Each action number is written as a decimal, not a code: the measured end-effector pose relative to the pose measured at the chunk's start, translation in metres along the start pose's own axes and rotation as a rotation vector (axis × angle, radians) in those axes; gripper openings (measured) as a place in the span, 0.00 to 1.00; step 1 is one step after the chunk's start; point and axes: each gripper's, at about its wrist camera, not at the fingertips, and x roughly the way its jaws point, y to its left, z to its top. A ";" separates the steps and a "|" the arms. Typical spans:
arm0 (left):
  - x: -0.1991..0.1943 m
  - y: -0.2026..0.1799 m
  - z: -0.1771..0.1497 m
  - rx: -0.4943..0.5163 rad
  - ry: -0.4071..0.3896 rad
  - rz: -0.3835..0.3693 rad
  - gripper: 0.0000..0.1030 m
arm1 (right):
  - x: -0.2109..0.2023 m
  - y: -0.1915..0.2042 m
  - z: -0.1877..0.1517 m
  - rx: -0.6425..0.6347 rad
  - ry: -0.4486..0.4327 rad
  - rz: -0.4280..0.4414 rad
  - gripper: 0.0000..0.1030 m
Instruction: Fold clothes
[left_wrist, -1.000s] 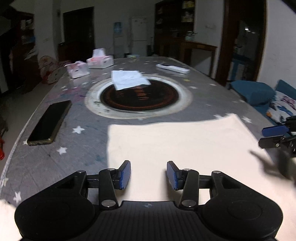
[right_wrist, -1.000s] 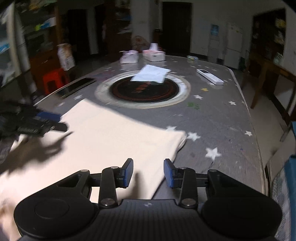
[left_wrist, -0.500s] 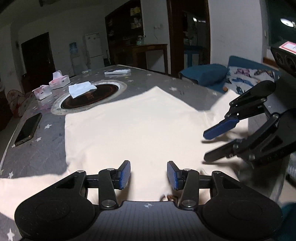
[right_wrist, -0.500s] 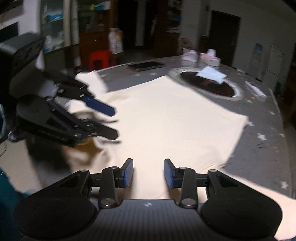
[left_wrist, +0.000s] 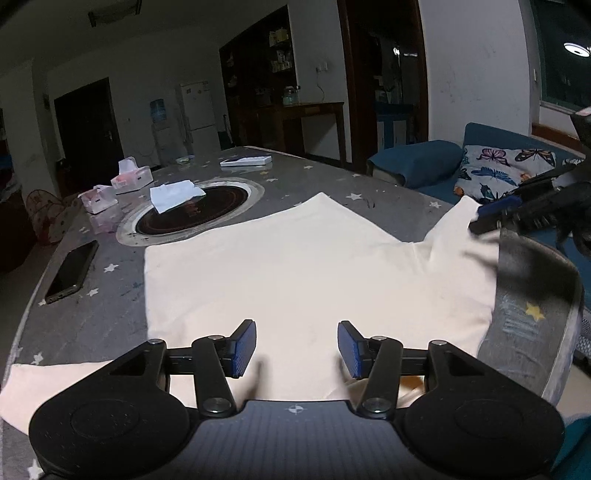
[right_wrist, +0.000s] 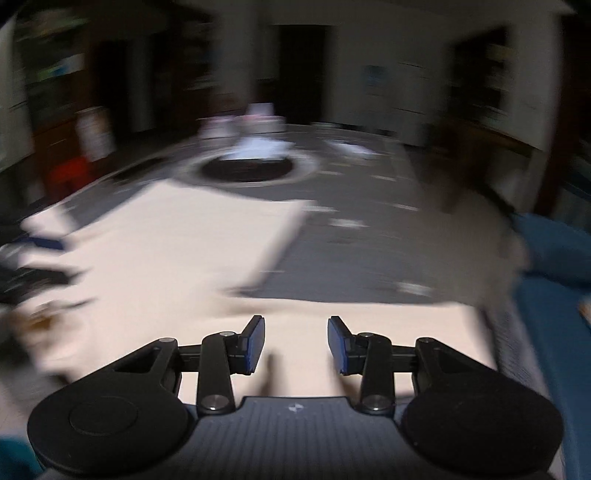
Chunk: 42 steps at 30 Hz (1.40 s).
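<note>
A cream T-shirt (left_wrist: 295, 273) lies flat on the grey star-patterned table (left_wrist: 96, 317), hem toward the far side. One sleeve (left_wrist: 44, 384) reaches the near left and the other sleeve (left_wrist: 458, 225) points to the right edge. My left gripper (left_wrist: 297, 349) hovers open just above the shirt's near part, nothing between its blue pads. My right gripper (left_wrist: 513, 212) is by the right sleeve's tip. In the blurred right wrist view the right gripper (right_wrist: 296, 343) is open over cream cloth (right_wrist: 155, 258), holding nothing.
A dark phone (left_wrist: 72, 271) lies left of the shirt. Beyond it are a round inset hob (left_wrist: 199, 214) with a white tissue (left_wrist: 173, 192), two tissue boxes (left_wrist: 131, 177), and a white flat box (left_wrist: 245, 160). A blue sofa (left_wrist: 417, 162) with a butterfly pillow (left_wrist: 506, 170) borders the table's right edge.
The right gripper has swung away from the shirt's middle to the right sleeve, blurring its view. The left gripper has turned slightly left. Both grippers stay open.
</note>
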 end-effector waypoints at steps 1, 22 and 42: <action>0.002 -0.002 0.000 -0.001 0.004 -0.001 0.51 | 0.001 -0.014 -0.001 0.039 -0.001 -0.041 0.36; 0.017 -0.045 0.012 0.045 0.024 -0.074 0.56 | 0.012 -0.149 -0.043 0.626 -0.031 0.031 0.06; -0.013 0.001 -0.002 -0.079 -0.045 0.004 0.60 | -0.035 -0.018 0.072 0.351 -0.199 0.383 0.05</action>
